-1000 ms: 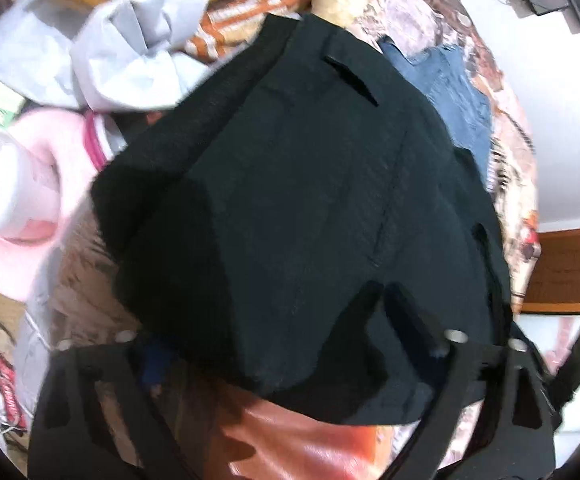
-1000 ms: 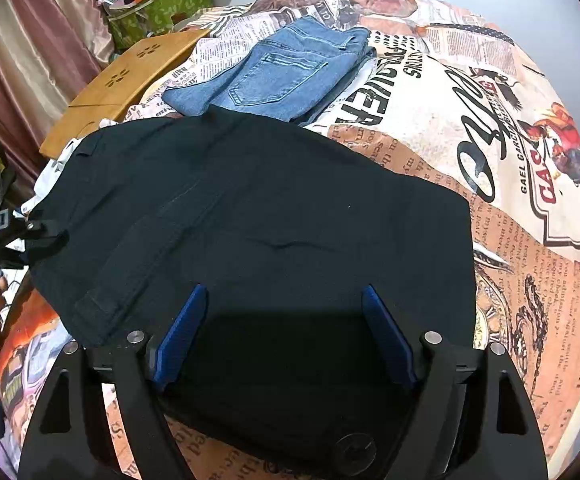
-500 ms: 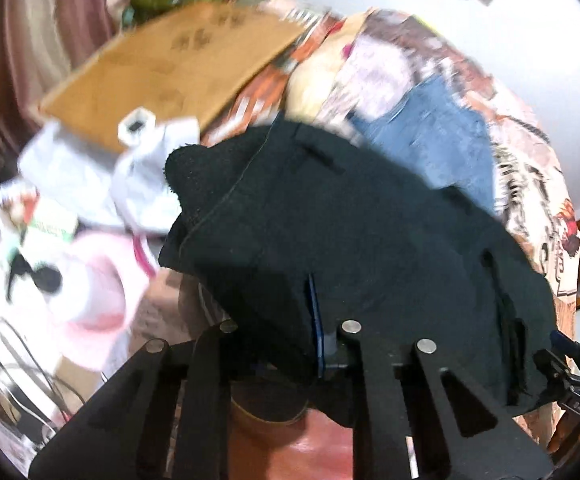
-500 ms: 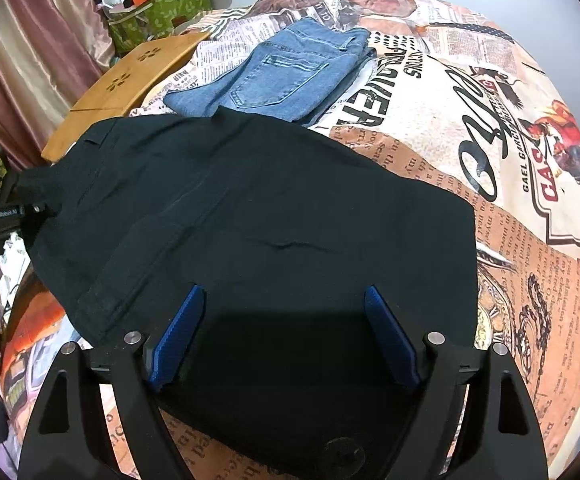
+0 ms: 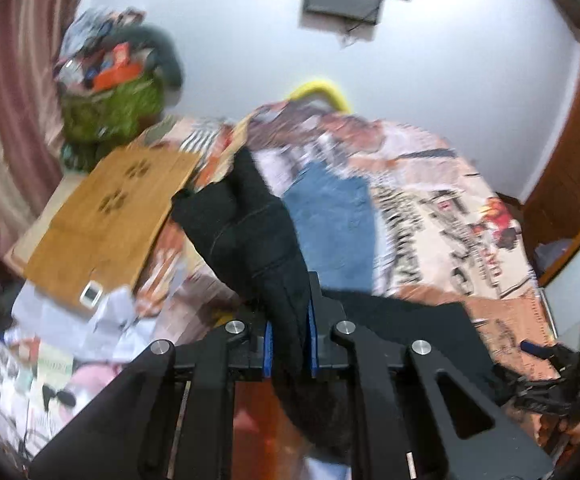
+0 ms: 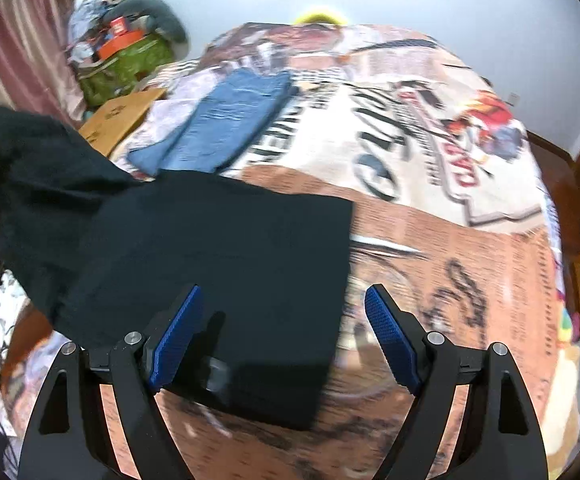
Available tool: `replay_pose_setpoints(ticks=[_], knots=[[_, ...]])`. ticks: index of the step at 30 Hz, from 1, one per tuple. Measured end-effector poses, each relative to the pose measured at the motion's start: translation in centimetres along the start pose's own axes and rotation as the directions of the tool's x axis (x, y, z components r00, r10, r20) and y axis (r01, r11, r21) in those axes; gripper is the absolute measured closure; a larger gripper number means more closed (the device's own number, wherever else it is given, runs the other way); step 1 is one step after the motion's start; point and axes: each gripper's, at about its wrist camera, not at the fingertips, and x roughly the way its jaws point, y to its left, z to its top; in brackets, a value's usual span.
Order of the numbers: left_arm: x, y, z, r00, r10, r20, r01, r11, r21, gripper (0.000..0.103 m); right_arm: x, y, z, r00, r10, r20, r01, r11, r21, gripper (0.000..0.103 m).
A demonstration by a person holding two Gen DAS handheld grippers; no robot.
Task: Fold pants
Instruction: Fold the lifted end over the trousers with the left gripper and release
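Observation:
Black pants [image 6: 218, 248] lie on the printed bedspread [image 6: 430, 208]. Their left end is lifted off the bed. My left gripper [image 5: 289, 332] is shut on that end of the black pants [image 5: 258, 232], and the cloth stands up between its blue pads. My right gripper [image 6: 282, 340] is open and empty, low over the near edge of the pants. The right gripper also shows at the far right of the left wrist view [image 5: 562, 364].
Folded blue jeans [image 6: 226, 120] lie on the bed beyond the black pants. A wooden board [image 5: 102, 220] sits at the bed's left side with white paper and clutter below it. A green bag [image 6: 126, 64] stands by the curtain. A wooden door [image 5: 570, 152] is at right.
My left gripper closed on the left end of the pants and lifted it up and toward the bed's middle. My right gripper rose and shifted right, still open.

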Motion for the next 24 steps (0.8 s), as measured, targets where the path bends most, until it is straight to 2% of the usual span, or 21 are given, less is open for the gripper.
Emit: replay_pose_setpoints(ticks=[2, 5, 9, 12, 15, 20, 22, 24], knots=[[-0.6, -2.3, 0.7, 0.999, -0.028, 0.019, 0.027, 0.999, 0.035, 0.092, 0.5, -1.2, -0.7, 1.0, -0.011, -0.028, 0.011, 1.0, 0.016, 0.023], [-0.5, -6.3, 1.4, 0.997, -0.073, 0.034, 0.07, 0.992, 0.104, 0.092, 1.8, -2.2, -2.0, 0.995, 0.022, -0.096, -0.019, 0.999, 0.035, 0.023], [0.4, -11.7, 1.4, 0.989, -0.145, 0.013, 0.14, 0.97, 0.198, 0.092, 2.3, -2.2, -2.5, 0.993, 0.051, -0.103, -0.048, 0.998, 0.038, 0.023], [1.8, -15.7, 0.4, 0.977, -0.204, -0.053, 0.211, 0.946, 0.247, 0.092, 2.2, -2.2, -2.4, 0.993, 0.062, -0.097, -0.06, 0.998, 0.031, 0.023], [3.4, -18.3, -1.2, 0.958, -0.247, -0.146, 0.279, 0.92, 0.277, 0.092, 1.9, -2.5, -2.7, 0.994, 0.07, -0.079, -0.068, 0.997, 0.031, 0.023], [6.3, -21.2, -4.4, 0.908, -0.262, -0.326, 0.369, 0.869, 0.329, 0.091, 0.8, -3.2, -3.0, 0.996, 0.074, -0.045, -0.072, 0.996, 0.047, 0.023], [6.1, -21.4, -5.2, 0.901, -0.262, -0.345, 0.383, 0.855, 0.351, 0.09, 0.5, -3.3, -3.2, 0.997, 0.076, -0.034, -0.074, 0.996, 0.048, 0.023], [5.8, -21.7, -5.9, 0.902, -0.26, -0.344, 0.386, 0.842, 0.377, 0.088, 0.1, -3.4, -3.4, 0.997, 0.077, -0.026, -0.076, 0.996, 0.049, 0.023]])
